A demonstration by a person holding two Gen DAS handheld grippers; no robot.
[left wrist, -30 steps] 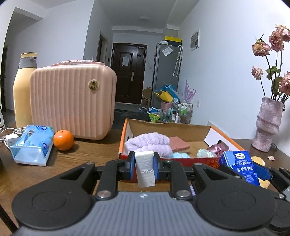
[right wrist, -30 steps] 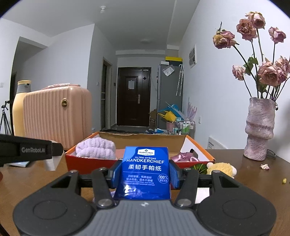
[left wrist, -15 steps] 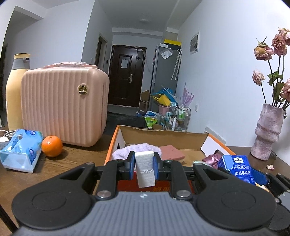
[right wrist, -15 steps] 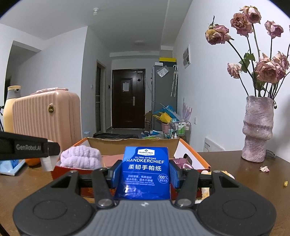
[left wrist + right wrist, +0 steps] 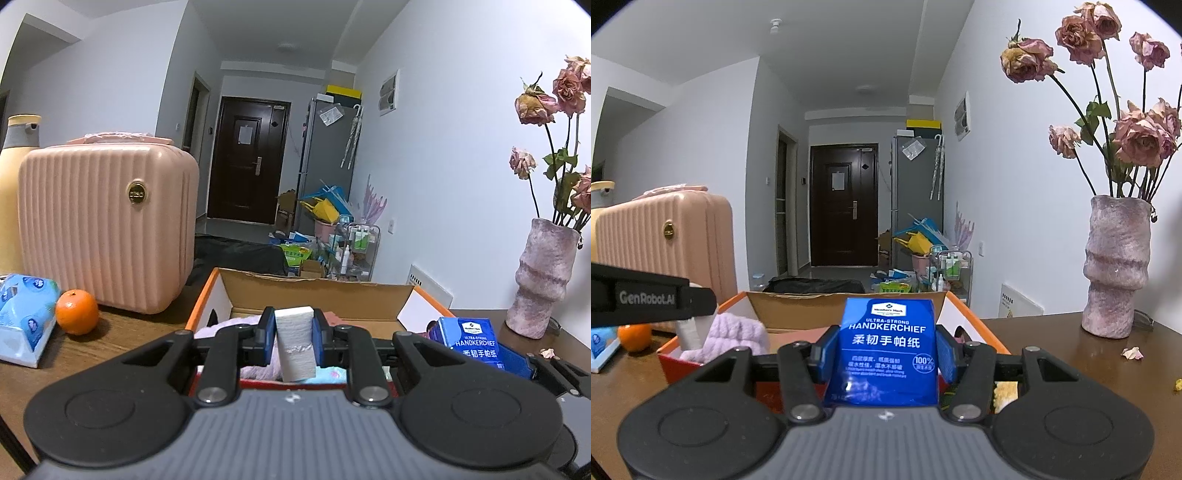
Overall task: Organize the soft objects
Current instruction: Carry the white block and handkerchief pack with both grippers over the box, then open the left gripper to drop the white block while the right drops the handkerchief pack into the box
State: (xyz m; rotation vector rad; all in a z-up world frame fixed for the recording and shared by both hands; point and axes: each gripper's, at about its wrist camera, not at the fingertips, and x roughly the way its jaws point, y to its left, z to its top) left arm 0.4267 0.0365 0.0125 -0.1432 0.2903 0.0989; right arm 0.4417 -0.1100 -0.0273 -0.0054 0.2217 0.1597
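Both tongs arrive loaded at the orange-walled cardboard box [image 5: 218, 295]: your left gripper [image 5: 294, 341] is clenched on a white sponge block [image 5: 295, 343], your right gripper [image 5: 886, 350] grasps a glossy blue handkerchief pack [image 5: 886, 347]. Each load hangs just above the box's near wall. Carry them a little past that wall before you let go, and lower them so they drop flat beside the lilac fluffy towel [image 5: 733, 334] already inside the box. The sponge looks porous and squashy, pinched narrow by the pads; the pack is crinkly film, slippery, so release it low. Left of the box sit an orange [image 5: 77, 312] and a ribbed pink case [image 5: 103, 229].
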